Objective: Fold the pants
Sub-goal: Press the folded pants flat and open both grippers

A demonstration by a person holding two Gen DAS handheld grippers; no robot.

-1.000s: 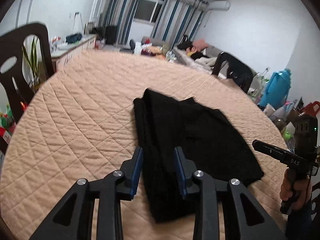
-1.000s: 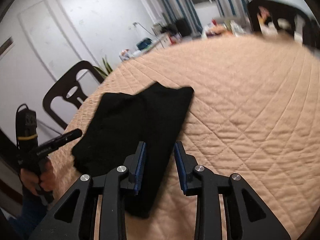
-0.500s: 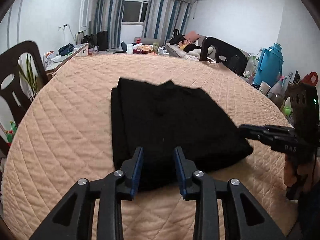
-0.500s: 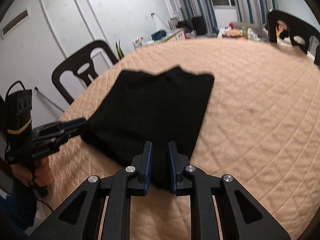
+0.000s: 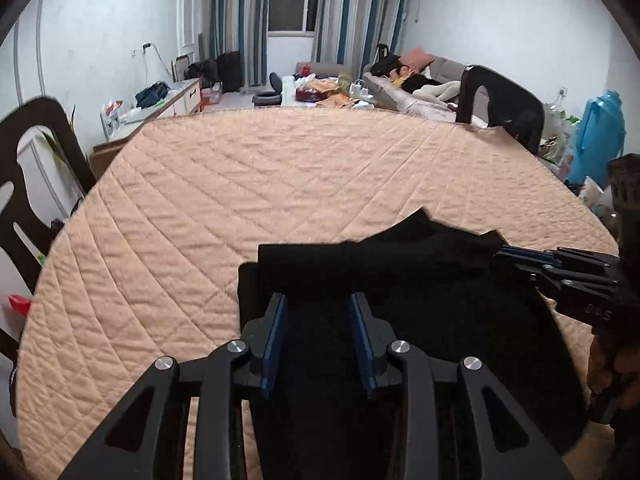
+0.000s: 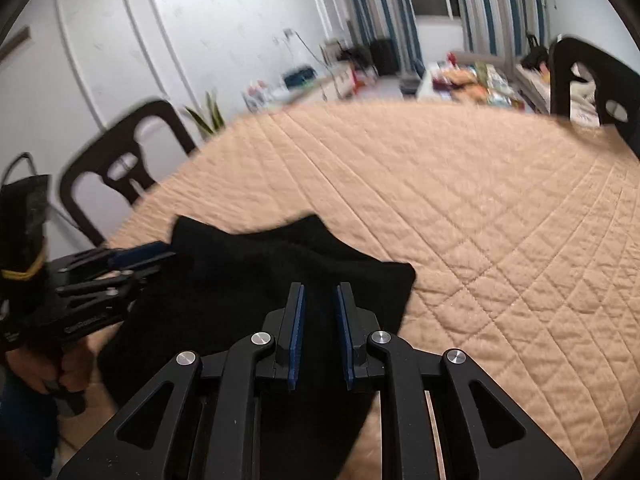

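Black pants (image 5: 400, 276) lie folded at the near edge of the quilted peach table (image 5: 280, 184); they also show in the right wrist view (image 6: 256, 268). My left gripper (image 5: 318, 304) is open, low over the near left part of the pants. My right gripper (image 6: 320, 292) is open with a narrow gap, over the near right part of the pants. Each gripper shows from the side in the other view: the right one (image 5: 560, 268) at the pants' right edge, the left one (image 6: 120, 264) at their left edge. Nothing is held between the fingers.
Dark chairs stand around the table: one at the left (image 5: 28, 184), one at the far right (image 5: 504, 104), also seen in the right wrist view (image 6: 120, 168). A blue thermos (image 5: 600, 136) and clutter sit off the right side. A sofa (image 5: 416, 88) stands behind the table.
Both grippers have come down and closer to the near edge of the pants. The right gripper's gap closed somewhat half a second ago and is a little wider now.
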